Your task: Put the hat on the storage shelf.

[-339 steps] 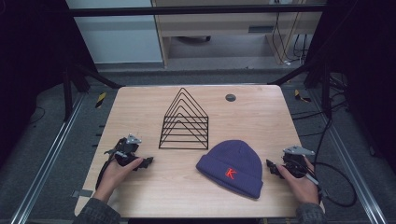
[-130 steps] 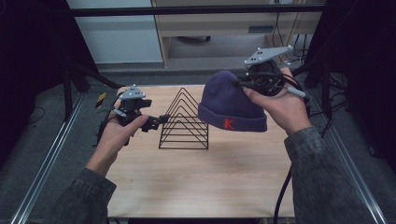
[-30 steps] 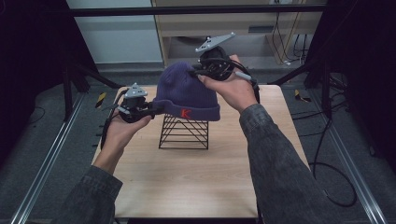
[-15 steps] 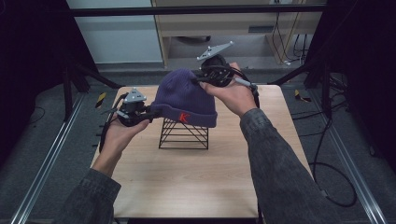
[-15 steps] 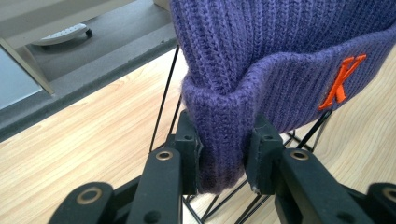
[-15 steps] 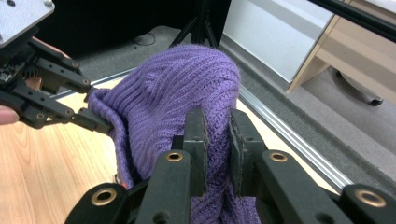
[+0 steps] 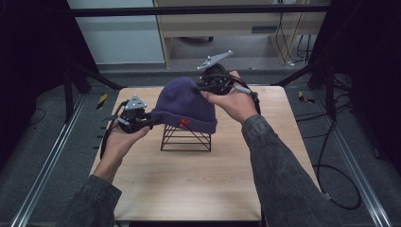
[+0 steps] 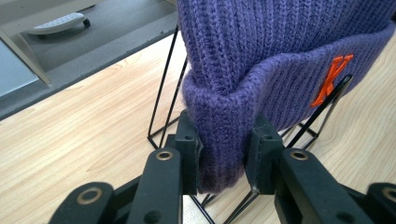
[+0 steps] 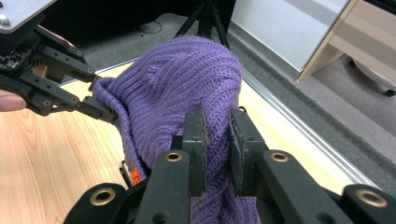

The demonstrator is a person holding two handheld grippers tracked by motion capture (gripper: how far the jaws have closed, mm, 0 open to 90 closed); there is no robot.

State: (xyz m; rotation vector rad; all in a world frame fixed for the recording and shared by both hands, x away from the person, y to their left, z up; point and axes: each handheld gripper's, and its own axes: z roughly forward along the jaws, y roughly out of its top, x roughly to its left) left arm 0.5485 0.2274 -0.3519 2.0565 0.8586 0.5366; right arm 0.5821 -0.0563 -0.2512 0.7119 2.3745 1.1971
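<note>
So the purple beanie [image 7: 185, 105] was held over the black wire rack [image 7: 186, 138], which sat around the middle of the wooden table [image 7: 198, 189]. The hat was draped over the rack's peak, with the folded cuff and its orange letter [image 8: 332, 79] hanging down the near side, and the rack's lower wires were left showing underneath.

The left gripper [image 7: 150, 122] was clamped on the cuff at the hat's left edge. In the left gripper view the jaws were closed most of the way, with a thick fold of knit squeezed between them. That grip was probably chosen so the brim could be stretched open and pulled down past the frame.

The right gripper [image 7: 201, 88] was pinched on the crown at the upper right, jaws nearly together with a ridge of knit caught between. It looked like the top was being held up that way so the hat wouldn't slump or slide off while the cuff got tugged.

It couldn't really be told how much of the hat's weight was carried by the rack.
</note>
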